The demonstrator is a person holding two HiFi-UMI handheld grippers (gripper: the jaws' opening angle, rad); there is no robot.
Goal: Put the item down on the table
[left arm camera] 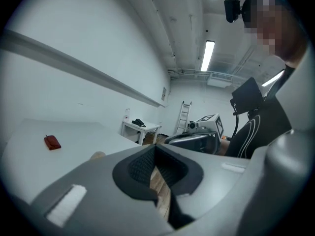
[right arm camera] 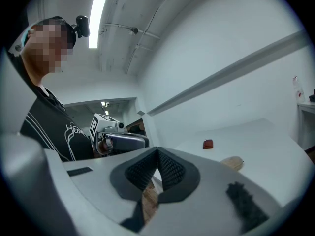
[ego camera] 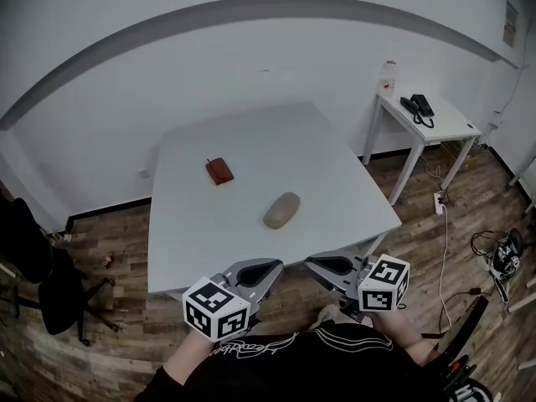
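A small red pouch [ego camera: 219, 171] lies on the white table [ego camera: 193, 249], left of its middle. A tan oblong item [ego camera: 282, 209] rests on the table nearer to me. My left gripper [ego camera: 274, 267] and right gripper [ego camera: 311, 263] hang side by side below the table's near edge, over the wooden floor, tips turned toward each other. Both are shut with nothing between the pads. The left gripper view shows its jaws [left arm camera: 156, 150] closed, the red pouch [left arm camera: 51, 142] and a bit of the tan item [left arm camera: 97, 155]. The right gripper view shows closed jaws [right arm camera: 157, 154], the pouch [right arm camera: 207, 143] and the tan item [right arm camera: 232, 162].
A small white side table [ego camera: 448, 128] stands at the right, carrying a black phone [ego camera: 419, 107] and a white bottle [ego camera: 388, 78]. A black chair [ego camera: 42, 283] stands at the left. Cables and a device [ego camera: 502, 258] lie on the floor at right. A ladder [left arm camera: 183, 116] leans far off.
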